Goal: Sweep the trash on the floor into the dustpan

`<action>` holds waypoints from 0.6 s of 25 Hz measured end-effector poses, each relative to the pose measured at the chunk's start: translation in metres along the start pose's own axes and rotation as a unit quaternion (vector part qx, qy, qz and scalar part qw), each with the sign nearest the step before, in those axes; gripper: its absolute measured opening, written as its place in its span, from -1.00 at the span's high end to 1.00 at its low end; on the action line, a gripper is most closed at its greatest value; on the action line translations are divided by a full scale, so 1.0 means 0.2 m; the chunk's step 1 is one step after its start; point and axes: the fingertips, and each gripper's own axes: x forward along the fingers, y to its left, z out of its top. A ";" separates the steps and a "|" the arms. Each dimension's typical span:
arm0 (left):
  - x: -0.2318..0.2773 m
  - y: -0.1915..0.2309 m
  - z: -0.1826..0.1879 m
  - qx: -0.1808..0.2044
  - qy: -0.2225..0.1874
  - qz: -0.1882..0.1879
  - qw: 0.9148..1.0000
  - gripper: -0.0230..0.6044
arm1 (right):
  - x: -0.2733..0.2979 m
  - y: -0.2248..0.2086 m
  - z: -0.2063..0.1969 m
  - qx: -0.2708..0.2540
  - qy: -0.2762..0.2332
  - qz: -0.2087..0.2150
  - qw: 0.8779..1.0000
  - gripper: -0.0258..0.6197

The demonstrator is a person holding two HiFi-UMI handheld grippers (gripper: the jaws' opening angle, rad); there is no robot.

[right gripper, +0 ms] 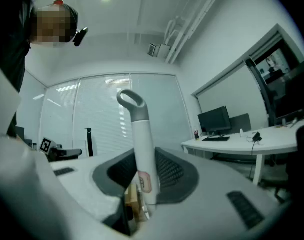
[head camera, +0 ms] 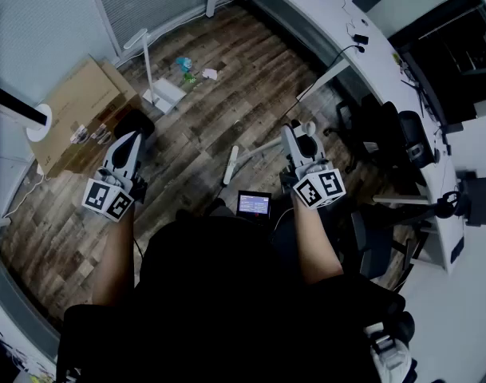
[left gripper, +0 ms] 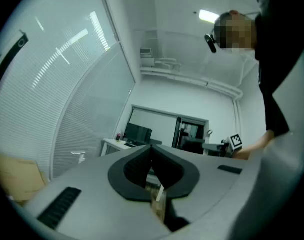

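Observation:
In the head view my right gripper [head camera: 297, 140] is shut on the white broom handle [head camera: 307, 128] with a grey loop top. The stick slants down-left to its lower end [head camera: 231, 164] over the wooden floor. The right gripper view shows that handle [right gripper: 140, 149] upright between the jaws of the right gripper [right gripper: 140, 170]. My left gripper [head camera: 129, 144] is shut with nothing in it, and in the left gripper view the jaws of the left gripper [left gripper: 152, 153] meet. A white dustpan [head camera: 166, 94] with an upright handle stands farther off. Beyond it lie bits of trash [head camera: 185, 65], including a white scrap [head camera: 209, 73].
A cardboard box [head camera: 79, 110] sits on the floor at the left, next to a white round stand [head camera: 40, 122]. A curved white desk [head camera: 370, 58] runs along the right, with dark office chairs [head camera: 398, 138] beside it. A small lit screen [head camera: 254, 203] is near my body.

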 end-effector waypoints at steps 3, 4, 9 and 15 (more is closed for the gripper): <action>0.01 -0.02 -0.05 0.014 0.014 0.010 1.000 0.95 | -0.02 0.01 -0.01 0.015 -0.001 0.006 1.000 0.59; 0.02 -0.03 -0.06 0.009 0.014 0.013 1.000 0.95 | -0.02 0.01 -0.01 0.018 -0.003 0.011 1.000 0.60; 0.08 -0.10 -0.10 0.016 0.024 0.012 1.000 0.95 | -0.01 0.02 0.00 0.033 -0.017 0.035 0.999 0.61; 0.13 -0.13 -0.11 0.033 0.021 0.035 0.999 0.95 | 0.01 0.06 -0.03 0.015 -0.020 0.063 0.998 0.62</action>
